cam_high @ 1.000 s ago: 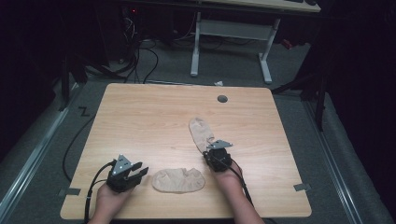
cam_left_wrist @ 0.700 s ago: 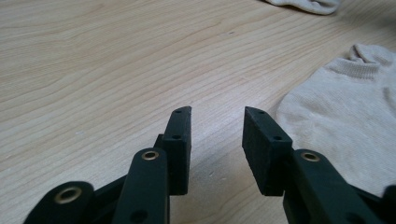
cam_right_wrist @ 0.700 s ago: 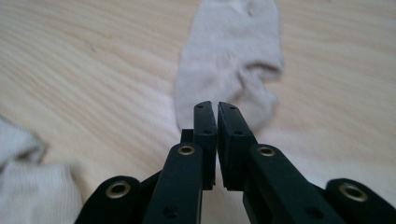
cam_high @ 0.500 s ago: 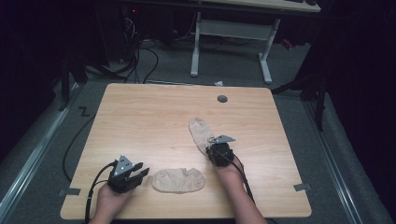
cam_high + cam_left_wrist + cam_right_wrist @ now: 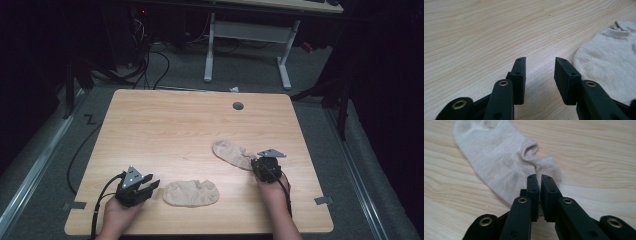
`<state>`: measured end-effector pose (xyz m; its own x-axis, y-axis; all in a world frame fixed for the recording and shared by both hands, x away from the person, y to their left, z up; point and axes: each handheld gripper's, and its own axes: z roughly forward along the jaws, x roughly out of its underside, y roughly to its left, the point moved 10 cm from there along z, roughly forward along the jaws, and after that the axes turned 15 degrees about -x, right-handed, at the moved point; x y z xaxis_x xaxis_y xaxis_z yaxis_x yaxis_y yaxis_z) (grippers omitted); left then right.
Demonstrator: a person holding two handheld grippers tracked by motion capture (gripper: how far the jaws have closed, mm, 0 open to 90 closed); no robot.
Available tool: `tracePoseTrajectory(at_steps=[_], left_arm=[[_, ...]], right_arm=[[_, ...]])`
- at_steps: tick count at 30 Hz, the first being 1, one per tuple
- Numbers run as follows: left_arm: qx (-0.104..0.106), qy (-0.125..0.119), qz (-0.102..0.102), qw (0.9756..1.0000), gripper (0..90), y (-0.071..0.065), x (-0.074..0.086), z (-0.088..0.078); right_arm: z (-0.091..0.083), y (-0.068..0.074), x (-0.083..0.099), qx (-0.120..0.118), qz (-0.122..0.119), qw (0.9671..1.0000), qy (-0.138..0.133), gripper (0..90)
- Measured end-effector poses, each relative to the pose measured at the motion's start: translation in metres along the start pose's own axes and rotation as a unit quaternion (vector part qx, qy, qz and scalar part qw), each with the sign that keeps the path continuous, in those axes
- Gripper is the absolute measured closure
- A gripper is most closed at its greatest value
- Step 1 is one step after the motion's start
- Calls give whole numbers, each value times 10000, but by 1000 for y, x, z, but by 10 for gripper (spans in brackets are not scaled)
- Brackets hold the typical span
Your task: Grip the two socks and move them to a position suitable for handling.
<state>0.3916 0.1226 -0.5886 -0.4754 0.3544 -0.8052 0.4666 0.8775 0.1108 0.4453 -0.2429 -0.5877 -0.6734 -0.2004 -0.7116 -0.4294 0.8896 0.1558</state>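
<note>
Beige ankle sock (image 5: 191, 193) flat near table (image 5: 170, 125) front edge, just right of left hand-held gripper (image 5: 146, 186), jaws apart, empty, likely poised to pinch. Second beige sock (image 5: 231, 152) beyond-right; right hand-held gripper (image 5: 539, 180) at its heel edge, jaws nearly together; cloth between them: cannot tell.

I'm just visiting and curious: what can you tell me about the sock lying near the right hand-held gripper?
The sock is a low-cut ankle sock of beige, finely knitted fabric, with a ribbed opening that gapes slightly. It lies flat and a little rumpled on the wooden table, angled diagonally, apart from the other sock nearer the front edge. The right hand-held gripper sits at its heel end, jaws nearly together over the fabric's edge; whether they pinch it cannot be told.
</note>
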Motion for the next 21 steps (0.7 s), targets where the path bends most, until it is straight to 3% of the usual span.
tracePoseTrajectory(at_steps=[5, 9, 16, 17, 20, 21], left_arm=[[-17, -25, -106, 9999, 619, 4, 0, -2], [-48, -20, -133, 9999, 619, 8, 0, -2], [-113, -5, -74, 9999, 597, 12, -3, 1], [-137, -34, -134, 9998, 588, 15, -8, 3], [-136, -56, -203, 9997, 586, 17, -10, 2], [-160, -39, -202, 9997, 586, 18, -6, 2]], right_arm=[[16, -14, -8, 118, 61, 9998, 134, 862], [27, -13, -18, 104, -62, 9999, 91, 877], [51, 12, -34, -46, -551, 9983, 166, 892], [56, 20, -37, -138, -718, 9972, 168, 895], [61, 27, -40, -247, -683, 9972, 187, 896], [67, 37, -43, -364, -806, 9958, 244, 897]])
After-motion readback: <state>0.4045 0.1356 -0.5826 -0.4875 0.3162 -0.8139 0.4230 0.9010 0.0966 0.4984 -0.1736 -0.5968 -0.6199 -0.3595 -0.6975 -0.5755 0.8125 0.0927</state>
